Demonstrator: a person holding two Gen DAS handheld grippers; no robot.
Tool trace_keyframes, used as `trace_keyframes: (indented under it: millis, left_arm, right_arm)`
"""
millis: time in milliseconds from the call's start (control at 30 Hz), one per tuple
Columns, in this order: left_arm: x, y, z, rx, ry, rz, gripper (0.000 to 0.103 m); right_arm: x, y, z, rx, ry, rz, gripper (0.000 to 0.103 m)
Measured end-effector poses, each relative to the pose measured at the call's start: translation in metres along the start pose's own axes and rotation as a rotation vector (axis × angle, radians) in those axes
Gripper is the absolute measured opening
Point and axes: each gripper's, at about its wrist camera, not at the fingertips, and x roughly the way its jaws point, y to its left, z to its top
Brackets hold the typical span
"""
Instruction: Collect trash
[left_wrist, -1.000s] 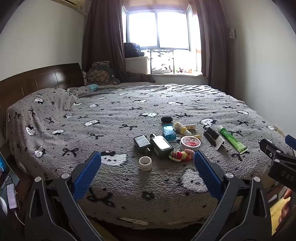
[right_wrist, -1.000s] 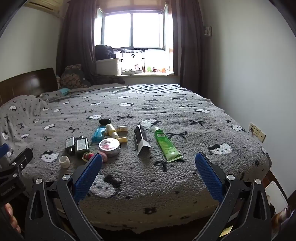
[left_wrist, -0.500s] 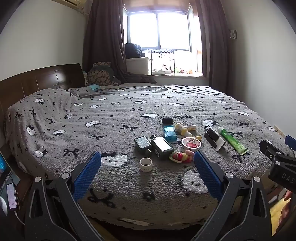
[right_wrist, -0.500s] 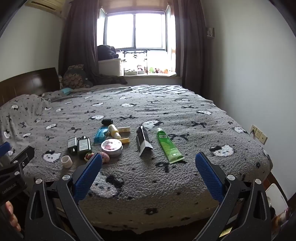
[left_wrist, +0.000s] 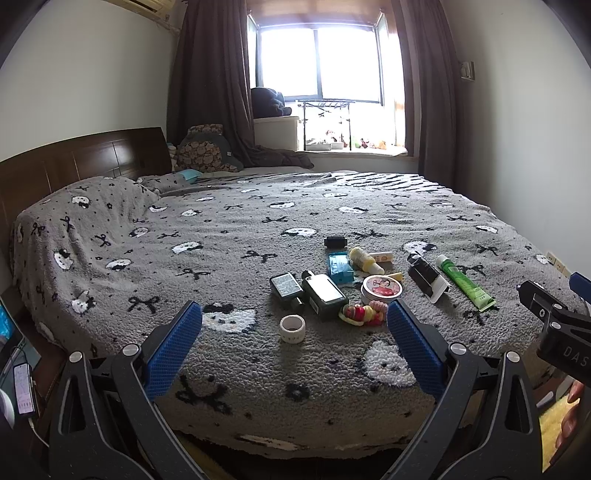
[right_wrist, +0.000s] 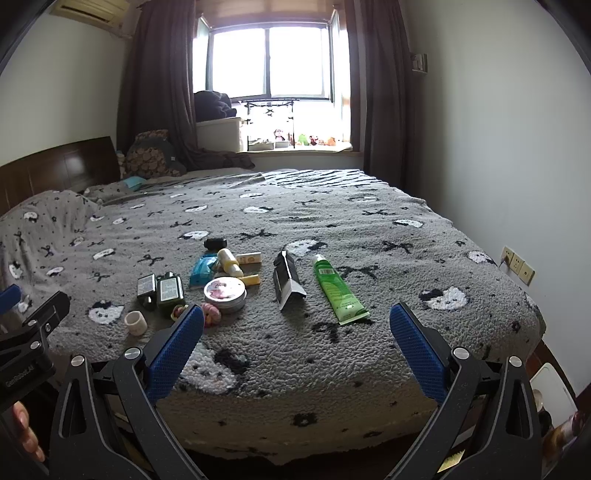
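Note:
Several small items lie on the grey patterned bed (left_wrist: 155, 258): a white tape roll (left_wrist: 292, 328), two dark bottles (left_wrist: 324, 293), a round tin (left_wrist: 381, 289), a colourful toy (left_wrist: 360, 314), a blue packet (left_wrist: 340, 266), a yellow bottle (left_wrist: 364, 259), a black-and-white tube (left_wrist: 428, 277) and a green tube (left_wrist: 465, 282). My left gripper (left_wrist: 293, 349) is open and empty, in front of the tape roll. My right gripper (right_wrist: 295, 349) is open and empty, short of the green tube (right_wrist: 338, 290) and black tube (right_wrist: 287, 280).
A wooden headboard (left_wrist: 85, 158) and pillows stand at the left. A window (left_wrist: 325, 62) with dark curtains is at the back. A phone (left_wrist: 23, 384) lies low at the left. Wall sockets (right_wrist: 517, 264) are on the right wall.
Both grippers have drifted slightly; the items look a touch lower and nearer in the views. Nothing has been taken hold of.

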Motion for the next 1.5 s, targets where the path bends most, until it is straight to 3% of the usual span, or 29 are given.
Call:
trace_keyframes:
  millis: [1500]
  left_arm:
    - [-0.0017, 0.0025, -0.0031, -0.010, -0.004, 0.002, 0.095]
  right_arm:
    - [-0.0060, 0.0008, 0.0007, 0.019, -0.010, 0.062, 0.100]
